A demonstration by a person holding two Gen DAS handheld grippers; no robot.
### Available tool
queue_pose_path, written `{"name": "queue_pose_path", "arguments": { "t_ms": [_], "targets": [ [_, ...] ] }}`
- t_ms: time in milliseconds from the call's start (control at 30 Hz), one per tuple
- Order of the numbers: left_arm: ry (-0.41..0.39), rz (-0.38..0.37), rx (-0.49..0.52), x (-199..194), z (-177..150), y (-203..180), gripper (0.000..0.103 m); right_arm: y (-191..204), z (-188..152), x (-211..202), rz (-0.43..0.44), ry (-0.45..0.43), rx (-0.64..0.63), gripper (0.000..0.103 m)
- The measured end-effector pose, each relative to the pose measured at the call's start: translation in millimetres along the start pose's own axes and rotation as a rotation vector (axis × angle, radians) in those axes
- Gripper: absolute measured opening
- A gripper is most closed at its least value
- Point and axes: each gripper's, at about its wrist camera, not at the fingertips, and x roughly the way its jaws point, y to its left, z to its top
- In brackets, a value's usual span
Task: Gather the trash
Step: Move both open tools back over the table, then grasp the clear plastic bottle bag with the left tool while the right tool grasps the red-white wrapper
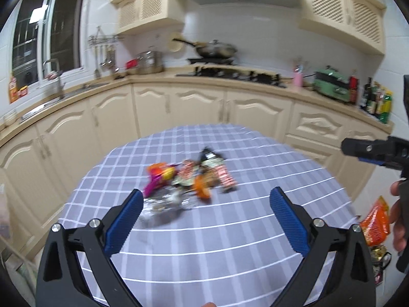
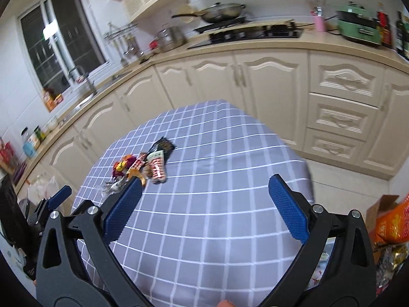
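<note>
While spread wide and empty, left gripper (image 1: 204, 202) and right gripper (image 2: 203, 192) above checked tablecloth (image 1: 230, 243); wrapper pile (image 1: 189, 179) just beyond left gripper, far-left of right gripper.

Grey checked tablecloth (image 2: 230, 204) bare ahead of both grippers; only obstacle is the colourful crumpled wrapper pile (image 1: 189, 179), left-centre.

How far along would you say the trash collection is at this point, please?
Nothing looks collected yet: the pile of wrappers lies on the checked tablecloth. In hand: nothing, as the left gripper and right gripper are both open and empty. Left: picking up every wrapper.
</note>
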Motion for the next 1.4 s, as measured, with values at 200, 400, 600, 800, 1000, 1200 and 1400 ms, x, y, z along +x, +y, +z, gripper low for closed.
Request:
{"name": "queue_pose_path", "arguments": {
  "t_ms": [200,400,600,800,1000,1200,1400],
  "targets": [
    [0.086,0.064,0.022,37.3,-11.1,26.3,0.097,18.3,-3.5,50.7,0.028,0.071,-0.015,0.097],
    [0.130,0.086,0.032,67.4,-9.8,36.3,0.097,33.9,-3.1,86.8,0.023,0.120,-0.075,0.097],
    [0.188,0.102,-0.033,94.7,-2.4,52.6,0.097,52.0,-3.5,125.5,0.015,0.177,-0.163,0.094],
    [0.255,0.038,-0.086,113.9,-4.9,61.2,0.094,69.1,-4.6,167.6,-0.002,0.243,-0.226,0.064],
    [0.302,-0.027,-0.127,124.6,-9.8,65.7,0.058,86.7,-3.3,183.0,-0.014,0.239,-0.287,0.042],
    [0.263,-0.048,-0.145,118.2,-10.3,66.4,0.056,83.3,-10.0,170.3,-0.007,0.221,-0.260,0.020],
    [0.167,-0.029,-0.149,90.6,-10.0,65.7,0.056,61.5,-19.4,121.8,0.025,0.176,-0.189,0.020]
  ]
}}
